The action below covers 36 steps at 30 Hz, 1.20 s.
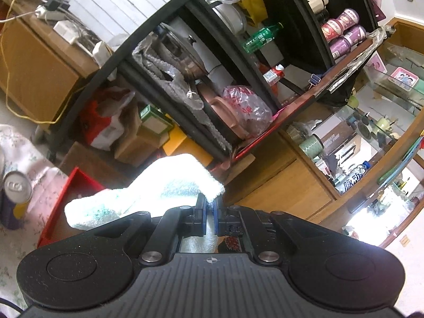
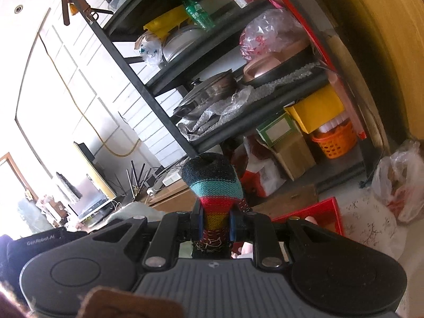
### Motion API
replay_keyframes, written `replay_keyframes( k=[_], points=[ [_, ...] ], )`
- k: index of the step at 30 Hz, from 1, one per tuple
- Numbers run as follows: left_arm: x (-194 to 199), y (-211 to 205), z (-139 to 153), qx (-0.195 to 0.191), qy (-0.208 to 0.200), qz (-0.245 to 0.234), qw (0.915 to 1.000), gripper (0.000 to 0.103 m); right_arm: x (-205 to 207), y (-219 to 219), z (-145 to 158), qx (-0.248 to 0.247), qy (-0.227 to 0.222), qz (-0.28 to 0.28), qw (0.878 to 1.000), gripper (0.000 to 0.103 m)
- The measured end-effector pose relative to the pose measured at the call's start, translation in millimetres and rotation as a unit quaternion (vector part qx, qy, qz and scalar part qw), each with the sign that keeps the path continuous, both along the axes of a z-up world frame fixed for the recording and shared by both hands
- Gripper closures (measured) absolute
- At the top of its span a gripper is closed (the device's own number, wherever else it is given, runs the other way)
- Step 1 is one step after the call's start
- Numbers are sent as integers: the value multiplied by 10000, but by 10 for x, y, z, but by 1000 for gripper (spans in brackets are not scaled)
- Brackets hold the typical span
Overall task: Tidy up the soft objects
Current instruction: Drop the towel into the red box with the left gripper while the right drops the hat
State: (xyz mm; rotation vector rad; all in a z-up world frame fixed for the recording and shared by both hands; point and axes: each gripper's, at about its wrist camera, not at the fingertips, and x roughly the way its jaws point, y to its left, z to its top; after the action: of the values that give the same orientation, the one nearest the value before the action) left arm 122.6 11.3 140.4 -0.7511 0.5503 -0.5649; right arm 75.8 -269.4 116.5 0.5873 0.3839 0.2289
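The left gripper has its jaws clamped on a white fluffy sock, raised above the red tray, probably to carry it clear. Only the right view shows the right gripper pinching a striped knitted sock before the black shelf rack.

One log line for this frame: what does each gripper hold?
left gripper: shut on fluffy white towel | right gripper: shut on striped knitted sock | red tray: below, both items lifted clear
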Motion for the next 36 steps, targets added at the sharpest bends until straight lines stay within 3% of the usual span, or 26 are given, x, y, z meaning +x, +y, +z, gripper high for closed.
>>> replay_keyframes(
  k=[13, 21, 24, 25, 27, 28, 29, 32, 36],
  points=[
    [354, -317, 33, 855, -249, 332, 9955, 102, 400, 175, 48, -1211, 181, -296, 9920, 103],
    [747, -464, -313, 1515, 64, 481, 9873, 102, 933, 207, -341, -1569, 765, -212, 9844, 103],
    [875, -549, -509, 1948, 311, 426, 9794, 83, 1197, 240, -679, -1704, 1445, 37, 9747, 103],
    [899, -572, -561, 2078, 358, 393, 9767, 78, 1259, 252, -778, -1744, 1618, 111, 9712, 98],
    [914, -582, -620, 2223, 462, 377, 9732, 63, 1325, 279, -928, -1863, 1884, 130, 9642, 74],
    [909, -575, -628, 2238, 492, 367, 9727, 62, 1338, 290, -978, -1947, 1979, 131, 9606, 60],
    [891, -576, -617, 2244, 489, 346, 9726, 59, 1333, 292, -1002, -2000, 2007, 121, 9589, 57],
    [781, -578, -541, 2377, 404, 287, 9701, 42, 1283, 252, -975, -1978, 1976, 71, 9601, 55],
    [613, -618, -499, 2868, 321, 212, 9572, 42, 1154, 210, -853, -1995, 1903, -33, 9612, 53]
  ],
)
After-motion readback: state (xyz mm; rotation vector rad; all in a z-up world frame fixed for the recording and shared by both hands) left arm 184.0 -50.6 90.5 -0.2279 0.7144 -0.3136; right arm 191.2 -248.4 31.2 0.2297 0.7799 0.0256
